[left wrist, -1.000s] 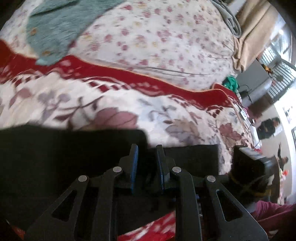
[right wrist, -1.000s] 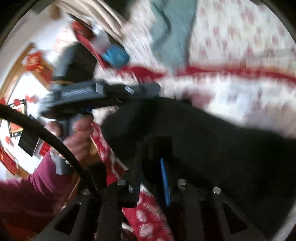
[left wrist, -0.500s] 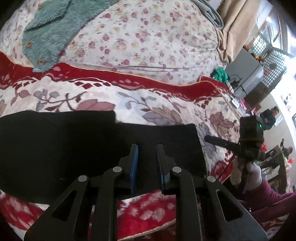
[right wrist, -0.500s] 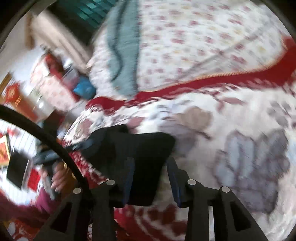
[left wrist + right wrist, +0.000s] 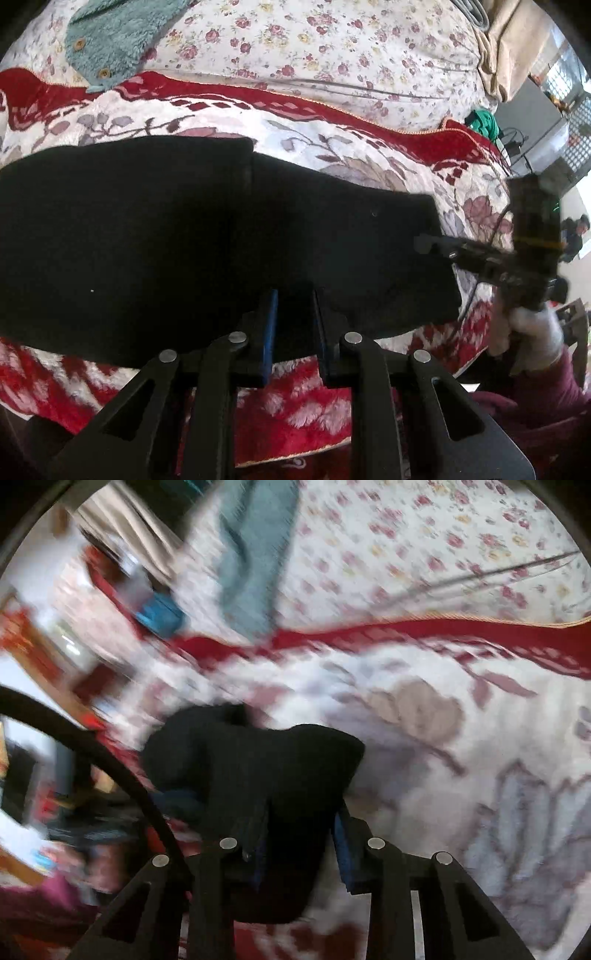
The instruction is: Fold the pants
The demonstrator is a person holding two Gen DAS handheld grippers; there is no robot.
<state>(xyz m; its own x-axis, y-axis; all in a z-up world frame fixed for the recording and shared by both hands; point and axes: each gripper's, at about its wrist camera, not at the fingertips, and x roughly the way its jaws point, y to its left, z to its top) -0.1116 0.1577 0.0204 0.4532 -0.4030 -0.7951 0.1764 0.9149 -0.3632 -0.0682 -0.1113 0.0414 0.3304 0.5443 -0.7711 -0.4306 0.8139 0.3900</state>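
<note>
1. Pants (image 5: pixel 207 236), black and already doubled over, lie flat across the red and white floral blanket (image 5: pixel 332 133) on the bed, with the folded edge toward the near side.
2. Left gripper (image 5: pixel 293 306) hangs over the near edge of the pants with its jaws nearly together; a narrow gap shows and the pads appear to clamp nothing, so I judge it free.
3. Right gripper (image 5: pixel 301 834) straddles the end of the pants; its jaws have just been closing a little, cloth lies between them, but the pads do not look pressed on it.
4. To do this fold well, pinch both layers at the end fully before lifting, keep the left gripper steadying the middle, and carry the end straight across so edges meet squarely.
5. Teal fleece garment (image 5: pixel 110 40) lies well apart on the flowered quilt (image 5: pixel 314 44).
6. No brand, label or writing is readable; the right view is blurred.
</note>
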